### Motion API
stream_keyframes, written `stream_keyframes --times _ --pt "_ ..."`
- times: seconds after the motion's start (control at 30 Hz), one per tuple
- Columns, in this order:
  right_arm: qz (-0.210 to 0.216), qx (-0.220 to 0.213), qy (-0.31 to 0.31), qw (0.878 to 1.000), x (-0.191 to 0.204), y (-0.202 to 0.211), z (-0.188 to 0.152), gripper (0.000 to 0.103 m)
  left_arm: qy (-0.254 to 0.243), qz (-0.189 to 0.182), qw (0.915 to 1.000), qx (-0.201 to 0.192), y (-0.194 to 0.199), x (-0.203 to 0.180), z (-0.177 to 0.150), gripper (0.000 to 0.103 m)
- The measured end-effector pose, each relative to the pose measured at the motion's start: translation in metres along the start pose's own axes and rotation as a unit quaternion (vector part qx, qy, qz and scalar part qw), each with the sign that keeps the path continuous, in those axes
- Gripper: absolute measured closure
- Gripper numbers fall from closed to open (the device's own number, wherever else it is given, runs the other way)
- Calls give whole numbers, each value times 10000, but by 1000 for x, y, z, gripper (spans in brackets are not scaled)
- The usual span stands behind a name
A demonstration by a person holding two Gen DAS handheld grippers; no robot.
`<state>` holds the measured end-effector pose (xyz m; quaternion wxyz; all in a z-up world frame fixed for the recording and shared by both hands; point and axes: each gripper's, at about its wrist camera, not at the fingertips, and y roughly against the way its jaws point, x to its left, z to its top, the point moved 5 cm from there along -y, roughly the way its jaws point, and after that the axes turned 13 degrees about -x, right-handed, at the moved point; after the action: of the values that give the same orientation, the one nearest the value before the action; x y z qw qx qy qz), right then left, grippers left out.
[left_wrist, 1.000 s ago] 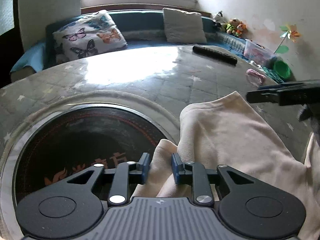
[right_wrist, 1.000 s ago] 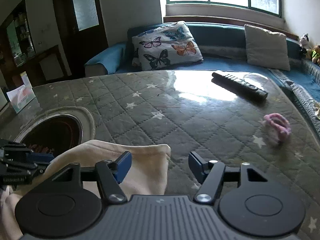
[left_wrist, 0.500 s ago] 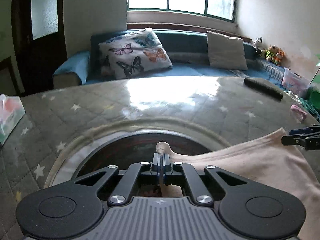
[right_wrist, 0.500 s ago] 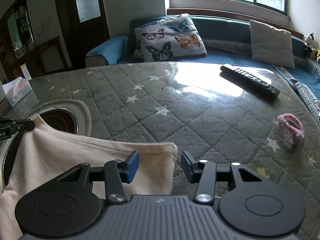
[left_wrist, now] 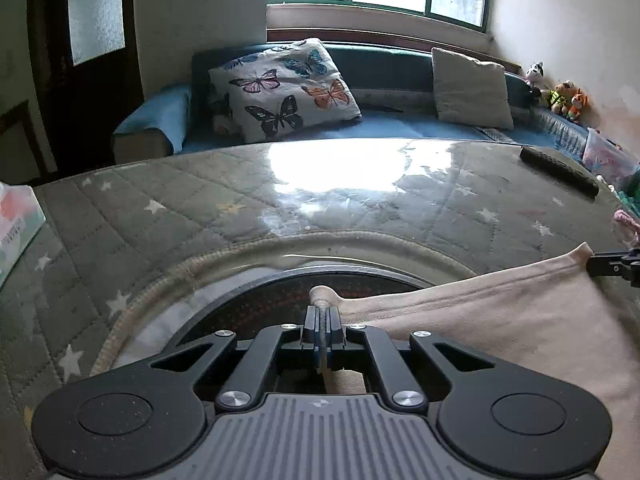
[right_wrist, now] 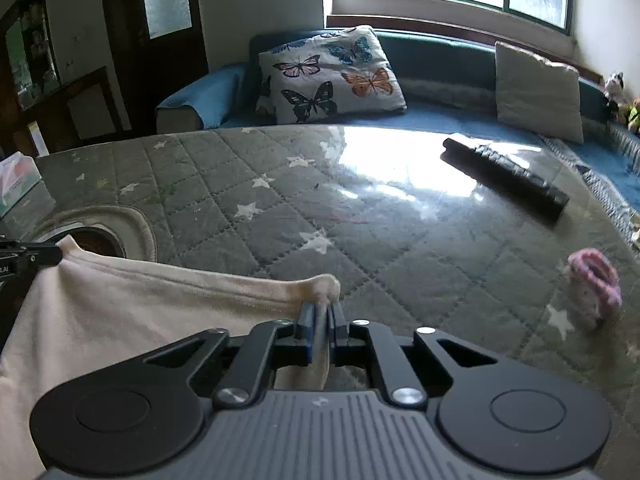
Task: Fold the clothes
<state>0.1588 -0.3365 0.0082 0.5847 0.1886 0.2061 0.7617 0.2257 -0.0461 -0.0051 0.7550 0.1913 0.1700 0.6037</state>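
Cream garment stretched between the left tongs and right tongs; each pair, the right just closed, grips one corner above the quilted counter.

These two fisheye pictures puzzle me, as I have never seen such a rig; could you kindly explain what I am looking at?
No robot here: a person holds a two-finger tool in each hand, and a camera on each looks forward along its fingers. One picture comes from the left tongs, the other from the right tongs. Both are shut on corners of a cream garment, whose top edge runs stretched between them; the right one has just been closing. Below lies a quilted grey star-patterned table cover with a round dark opening. On it rest a black remote, a pink fluffy item and a tissue box. Behind stands a blue sofa.
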Motion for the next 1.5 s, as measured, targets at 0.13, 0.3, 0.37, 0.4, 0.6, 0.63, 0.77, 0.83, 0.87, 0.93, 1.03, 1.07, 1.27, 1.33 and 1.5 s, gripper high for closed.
stream_keyframes --times 0.13,0.3,0.37,0.4,0.6,0.63,0.77,0.83,0.87,0.93,1.03,1.07,1.27,1.33,1.5 --pt "135 -85 146 9998 7 19 6 76 -21 60 10000 -18 18 3 0 91" --pt "542 -119 482 9973 36 57 0 57 -162 93 9997 -131 56 -1 -4 53" --pt "736 -109 621 9953 50 73 -7 46 -210 43 9997 -148 72 -6 -9 46" --pt "830 -81 698 9941 57 81 -13 45 -239 21 9996 -154 81 -9 -12 45" --pt "1322 160 1163 9842 99 120 -55 37 -577 -218 9980 -166 126 -37 -42 28" --pt "1390 184 1231 9824 106 126 -63 35 -609 -265 9976 -172 133 -42 -47 26" --pt "1547 183 1460 9769 126 152 -86 29 -800 -480 9954 -211 159 -62 -68 20" --pt "1559 90 1530 9758 133 166 -95 26 -927 -585 9936 -256 171 -72 -78 17" --pt "1570 79 1531 9756 135 170 -98 26 -993 -617 9928 -270 176 -77 -83 16" --pt "1596 95 1532 9752 139 176 -107 26 -1157 -653 9906 -324 185 -84 -91 16" --pt "1556 84 1728 9726 145 183 -117 26 -1347 -681 9879 -347 195 -91 -103 13" --pt "1541 51 1817 9712 147 186 -117 26 -1401 -670 9874 -316 196 -92 -107 13" --pt "1654 -228 1877 9679 159 190 -98 26 -1222 -377 9914 -276 206 -72 -116 13" --pt "1728 -306 1830 9673 166 188 -91 27 -1067 -216 9935 -317 210 -57 -113 13" --pt "2203 -227 1790 9586 192 182 -91 33 -460 593 9966 -345 214 5 -102 15"
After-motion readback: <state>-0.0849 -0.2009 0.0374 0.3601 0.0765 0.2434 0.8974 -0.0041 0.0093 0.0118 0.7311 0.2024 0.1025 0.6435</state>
